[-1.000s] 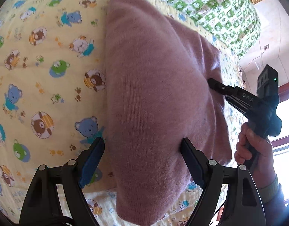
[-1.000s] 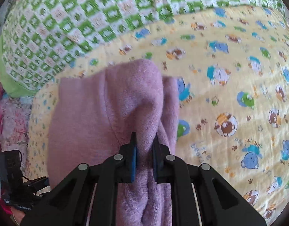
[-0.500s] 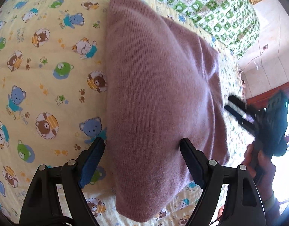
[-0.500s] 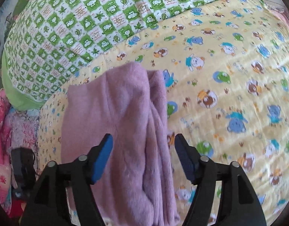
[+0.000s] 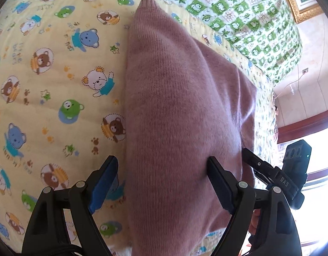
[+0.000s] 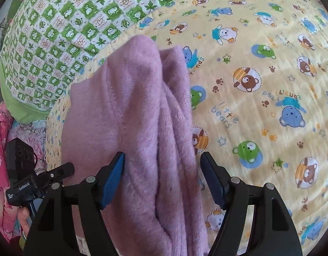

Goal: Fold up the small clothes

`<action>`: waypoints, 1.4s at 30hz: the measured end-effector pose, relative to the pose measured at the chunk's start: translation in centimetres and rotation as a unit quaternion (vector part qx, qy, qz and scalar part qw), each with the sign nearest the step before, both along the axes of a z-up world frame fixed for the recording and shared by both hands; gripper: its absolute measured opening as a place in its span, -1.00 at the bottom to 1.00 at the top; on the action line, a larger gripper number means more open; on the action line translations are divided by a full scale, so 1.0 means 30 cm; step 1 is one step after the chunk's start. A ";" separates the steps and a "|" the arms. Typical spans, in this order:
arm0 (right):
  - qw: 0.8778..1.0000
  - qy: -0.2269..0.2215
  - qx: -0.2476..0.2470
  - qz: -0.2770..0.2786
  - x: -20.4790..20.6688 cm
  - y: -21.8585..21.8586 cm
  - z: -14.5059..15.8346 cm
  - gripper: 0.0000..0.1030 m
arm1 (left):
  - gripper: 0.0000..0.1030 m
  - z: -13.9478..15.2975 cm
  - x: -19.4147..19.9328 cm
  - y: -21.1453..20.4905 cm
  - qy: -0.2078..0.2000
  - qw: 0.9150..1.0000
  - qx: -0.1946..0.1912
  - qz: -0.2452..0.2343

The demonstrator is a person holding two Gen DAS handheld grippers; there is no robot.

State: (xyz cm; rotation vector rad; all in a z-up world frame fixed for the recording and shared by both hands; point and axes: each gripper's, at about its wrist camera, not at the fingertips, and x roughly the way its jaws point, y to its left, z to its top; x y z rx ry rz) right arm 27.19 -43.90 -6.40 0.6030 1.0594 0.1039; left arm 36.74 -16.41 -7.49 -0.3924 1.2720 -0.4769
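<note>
A: Left wrist view first: where is the garment?

B: A mauve knitted sweater (image 5: pixel 181 111) lies folded into a long, narrow shape on the bed, on a yellow quilt printed with little bears (image 5: pixel 53 89). It runs away from the camera, its far corner reaching the edge of a green-and-white checked quilt (image 5: pixel 245 15).

A: And the left tool (image 5: pixel 163 178)?

B: Its jaws are spread wide. The left blue pad is over the bear quilt just beside the sweater's edge; the right finger (image 5: pixel 219 181) is against the knit. Whether it presses in, I cannot tell. It grips nothing.

A: The right wrist view?

B: There the sweater (image 6: pixel 132 115) shows stacked folded layers along its right side. The right tool (image 6: pixel 161 178) is also spread apart, one pad on either side of the fold, clamping nothing.

A: Do they see each other?

B: Yes. The right tool (image 5: pixel 268 170) shows at the sweater's right edge, and the left tool (image 6: pixel 46 176) sits at the lower left, near pink floral fabric (image 6: pixel 1 149).
</note>
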 end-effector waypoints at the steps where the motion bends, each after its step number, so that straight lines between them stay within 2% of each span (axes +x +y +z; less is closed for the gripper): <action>1: 1.000 0.001 -0.001 0.003 0.002 -0.001 -0.005 0.41 | 0.67 -0.008 0.006 -0.007 0.001 1.000 0.001 0.000; 4: 1.000 0.001 0.007 0.018 0.012 -0.010 -0.024 0.34 | 0.73 -0.040 0.019 -0.018 0.010 1.000 -0.004 0.002; 5: 1.000 0.000 0.010 0.021 0.015 -0.015 -0.029 0.22 | 0.77 -0.050 0.021 -0.016 0.013 1.000 -0.007 0.002; 7: 0.999 -0.002 0.025 0.034 0.024 -0.028 -0.038 -0.17 | 0.82 -0.068 0.029 -0.015 0.020 1.000 -0.014 0.003; 10: 0.998 0.001 0.051 0.042 0.042 -0.051 -0.045 -0.32 | 0.85 -0.073 0.039 -0.021 0.025 1.000 -0.018 -0.002; 13: 0.996 0.005 0.079 0.034 0.041 -0.076 -0.053 -0.34 | 0.85 -0.075 0.050 -0.021 0.031 0.999 -0.033 -0.006; 15: 0.995 0.004 0.094 0.033 0.039 -0.072 -0.059 -0.23 | 0.85 -0.089 0.060 -0.010 0.036 0.998 -0.043 -0.003; 18: 0.995 0.004 0.097 0.029 0.042 -0.059 -0.067 -0.19 | 0.81 -0.093 0.068 -0.024 0.027 0.999 -0.043 0.000; 19: 0.995 0.004 0.097 0.027 0.042 -0.055 -0.069 -0.19 | 0.66 -0.088 0.066 -0.039 0.017 0.999 -0.033 -0.005; 20: 0.995 0.002 0.096 0.026 0.043 -0.050 -0.067 -0.26 | 0.23 -0.084 0.063 -0.047 0.011 0.999 -0.032 -0.011; 21: 0.995 -0.001 0.093 0.027 0.040 -0.044 -0.059 -0.38 | 0.19 -0.078 0.061 -0.058 0.009 0.999 -0.037 -0.017; 23: 0.996 -0.009 0.085 0.034 0.037 -0.029 -0.029 -0.44 | 0.01 -0.053 0.051 -0.065 -0.004 0.999 -0.026 -0.018; 25: 0.996 -0.018 0.081 0.039 0.028 -0.019 0.007 -0.46 | -0.06 -0.011 0.027 -0.060 -0.024 0.999 -0.025 -0.023; 28: 0.994 -0.040 0.087 0.050 0.010 0.011 0.071 -0.48 | -0.09 0.055 -0.018 -0.027 -0.046 0.998 -0.038 -0.023; 30: 0.992 -0.055 0.089 0.065 0.000 0.056 0.117 -0.48 | -0.09 0.105 -0.046 0.002 -0.065 0.997 -0.033 -0.021; 36: 0.983 -0.091 0.109 0.114 -0.001 0.214 0.203 -0.48 | -0.09 0.246 -0.129 0.222 -0.102 0.994 -0.028 0.013; 42: 0.972 -0.096 0.118 0.177 0.062 0.430 0.235 -0.48 | -0.09 0.287 -0.179 0.445 -0.114 0.992 -0.010 0.051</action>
